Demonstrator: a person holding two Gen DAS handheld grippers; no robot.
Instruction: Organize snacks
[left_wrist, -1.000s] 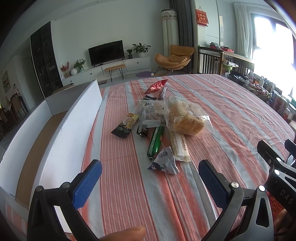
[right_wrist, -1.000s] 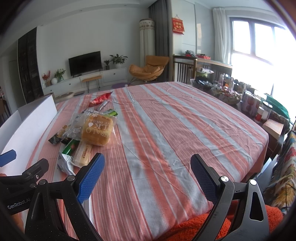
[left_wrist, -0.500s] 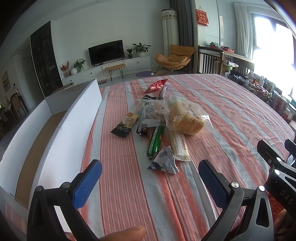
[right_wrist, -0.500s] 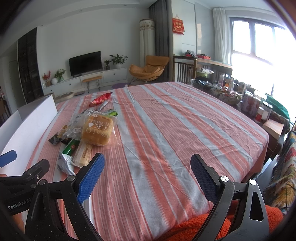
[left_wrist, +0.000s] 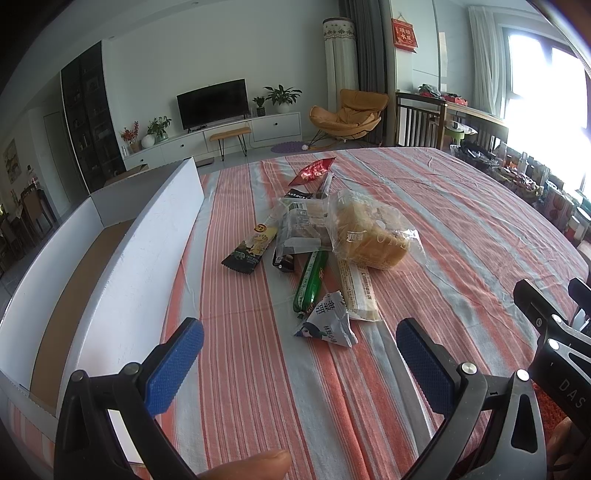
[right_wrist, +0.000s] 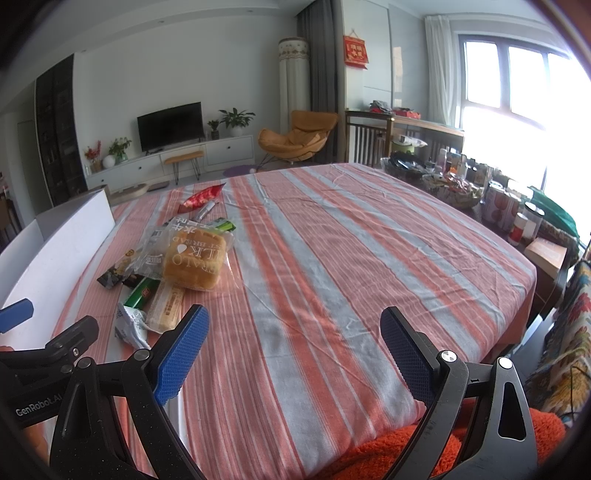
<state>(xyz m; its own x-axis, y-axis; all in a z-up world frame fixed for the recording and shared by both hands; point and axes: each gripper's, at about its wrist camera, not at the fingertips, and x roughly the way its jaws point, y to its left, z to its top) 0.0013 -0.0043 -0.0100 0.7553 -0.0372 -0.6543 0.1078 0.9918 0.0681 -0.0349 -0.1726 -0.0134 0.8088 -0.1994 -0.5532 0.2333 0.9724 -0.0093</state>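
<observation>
Nothing has shifted since the earlier frames: both grippers and every packet sit where they did a second ago. Left gripper (left_wrist: 299, 354) hovers low over the striped tablecloth (left_wrist: 461, 221), jaws spread wide, nothing between the blue pads (left_wrist: 173, 365); a thumb tip (left_wrist: 251, 465) shows at the bottom edge. Snack pile lies ahead of it, well apart from the fingertips. Nearest is the triangular white packet (left_wrist: 327, 326), just beyond and between the open jaws. Behind it, touching, the green stick (left_wrist: 310, 280) and the pale long bar (left_wrist: 356, 288) lie side by side. Farther on, the bagged bread loaf (left_wrist: 369, 236) rests over the far end of the bar, with a clear-wrapped pastry (left_wrist: 301, 229) to its left and a dark flat packet (left_wrist: 251, 249) farther left again. Red packet (left_wrist: 312, 170) lies at the far end of the pile. White cardboard box (left_wrist: 147, 258) stands open along the left side, apart from the pile. Right gripper (right_wrist: 295, 347) is likewise wide open and holds nothing, over bare cloth; the pile sits to its left, the bread loaf (right_wrist: 194, 258) well ahead of its left pad.
</observation>
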